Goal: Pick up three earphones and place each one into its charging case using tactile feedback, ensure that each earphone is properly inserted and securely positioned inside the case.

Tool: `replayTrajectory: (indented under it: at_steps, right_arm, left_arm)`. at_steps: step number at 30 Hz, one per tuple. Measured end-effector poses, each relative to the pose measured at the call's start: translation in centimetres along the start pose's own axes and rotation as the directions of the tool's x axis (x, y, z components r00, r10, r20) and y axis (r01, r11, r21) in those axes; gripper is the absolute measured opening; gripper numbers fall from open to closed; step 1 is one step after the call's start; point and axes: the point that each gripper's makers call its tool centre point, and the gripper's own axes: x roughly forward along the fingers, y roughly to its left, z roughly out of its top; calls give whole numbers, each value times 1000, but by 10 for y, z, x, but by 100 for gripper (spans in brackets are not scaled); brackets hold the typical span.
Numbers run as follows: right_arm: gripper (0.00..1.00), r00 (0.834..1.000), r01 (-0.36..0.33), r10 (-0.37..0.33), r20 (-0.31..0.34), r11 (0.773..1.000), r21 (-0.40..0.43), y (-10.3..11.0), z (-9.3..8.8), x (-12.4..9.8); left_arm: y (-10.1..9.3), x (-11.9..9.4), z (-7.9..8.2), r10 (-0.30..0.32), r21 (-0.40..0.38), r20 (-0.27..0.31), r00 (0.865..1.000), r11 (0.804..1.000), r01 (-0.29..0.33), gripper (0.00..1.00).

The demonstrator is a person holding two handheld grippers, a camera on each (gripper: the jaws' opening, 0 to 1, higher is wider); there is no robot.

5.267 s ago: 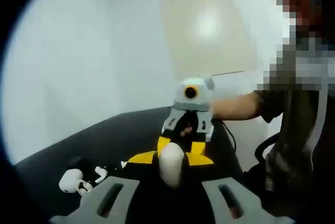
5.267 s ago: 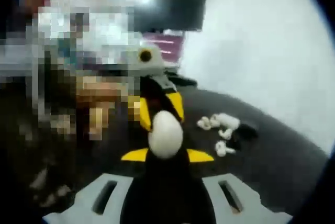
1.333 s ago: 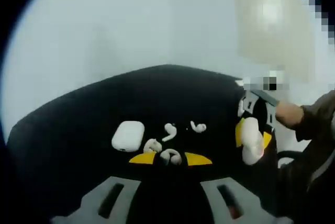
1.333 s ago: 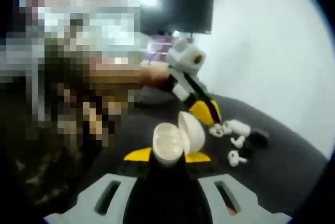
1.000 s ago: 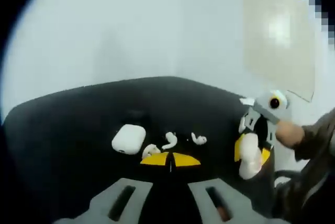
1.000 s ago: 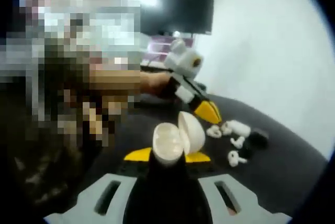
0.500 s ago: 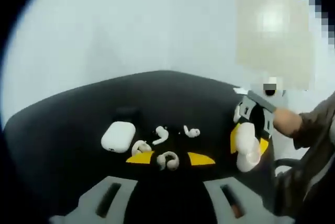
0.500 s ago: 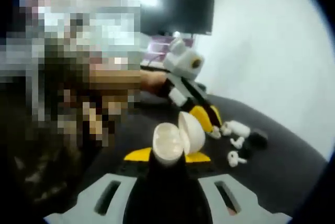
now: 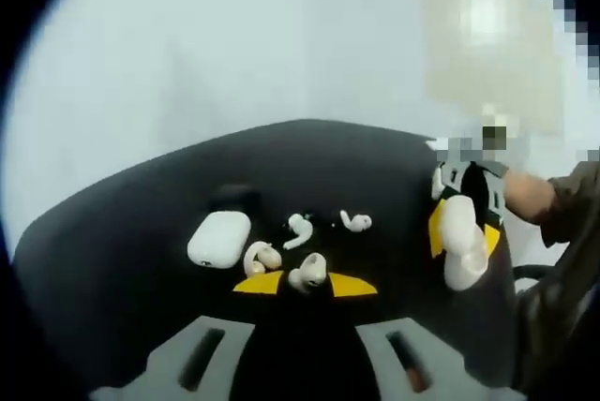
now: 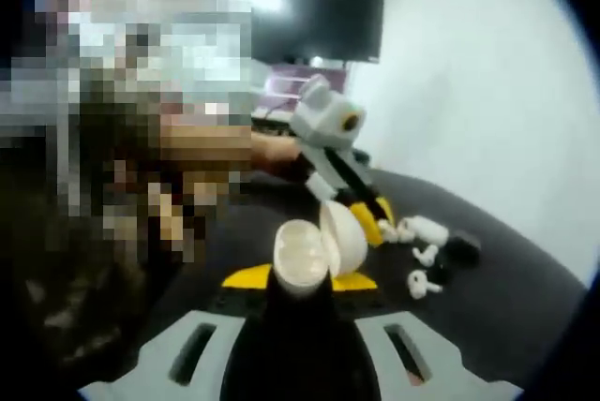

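Note:
My left gripper (image 9: 305, 283) is down over the black table (image 9: 112, 260), its yellow tips closed on a white earphone (image 9: 307, 273). Three more earphones lie just beyond it (image 9: 255, 257) (image 9: 298, 230) (image 9: 356, 222). A closed white charging case (image 9: 217, 238) rests to their left. My right gripper (image 10: 300, 279) is shut on an open white charging case (image 10: 302, 253) with its lid (image 10: 343, 234) tipped back. That gripper (image 9: 462, 237) hangs at the table's right side in the left gripper view. The left gripper (image 10: 375, 221) reaches down just past the lid.
A small dark object (image 9: 232, 200) sits behind the closed case, also seen as a dark object (image 10: 461, 249) beside loose earphones (image 10: 424, 270). A person's hand (image 10: 202, 153) holds the left gripper. White wall behind the table; a dark screen (image 10: 323, 22) hangs farther off.
The left jaws shut empty a second ago, opened around an earphone, and have now narrowed onto it. The right gripper and its open case have stayed still.

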Motion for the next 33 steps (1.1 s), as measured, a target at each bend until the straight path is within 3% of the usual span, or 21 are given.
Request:
replayTrajectory:
  at_steps: [3, 6, 9, 12, 16, 19, 23, 26, 30, 33]
  right_arm:
    - [22, 1000, 1, -1, 0, 1000, -2, 0, 0, 0]
    - [22, 1000, 1, -1, 0, 1000, -3, -1, 0, 0]
    - [22, 1000, -1, 1, 1, 1000, 0, 0, 0, 0]
    - [22, 1000, 2, -2, 0, 1000, -3, 0, 0, 0]
    - [22, 1000, 5, -5, 0, 1000, -5, 0, 0, 0]
    - [22, 1000, 4, -4, 0, 1000, -4, -1, 0, 0]
    - [22, 1000, 4, -4, 1, 1000, -8, 0, 0, 0]
    - [22, 1000, 2, -2, 1, 1000, -8, 0, 0, 0]
    - [22, 1000, 5, -5, 1, 1000, -11, 1, 0, 0]
    - [22, 1000, 7, -7, 1, 1000, -13, 1, 0, -1]
  left_arm:
    - [3, -2, 9, 30, 8, 37, 999, 999, -31, 11]
    - [-15, -4, 36, -38, -19, 126, 991, 999, 40, 11]
    - [-27, 1, 56, -66, 11, 129, 989, 998, 66, 10]
    - [-37, 19, 71, -97, 34, 110, 989, 995, 94, 10]
    - [-51, 54, 70, -135, 49, 3, 991, 990, 135, 11]
    - [-50, 78, 64, -80, 106, -67, 995, 991, 86, 11]
    - [-50, 94, 54, -20, 155, -132, 991, 987, 40, 10]
    - [-52, 104, 54, 8, 190, -140, 990, 982, 19, 11]
    - [-61, 104, 54, -15, 184, -145, 989, 982, 42, 11]
    - [-68, 101, 52, -68, 161, -156, 985, 983, 93, 18]
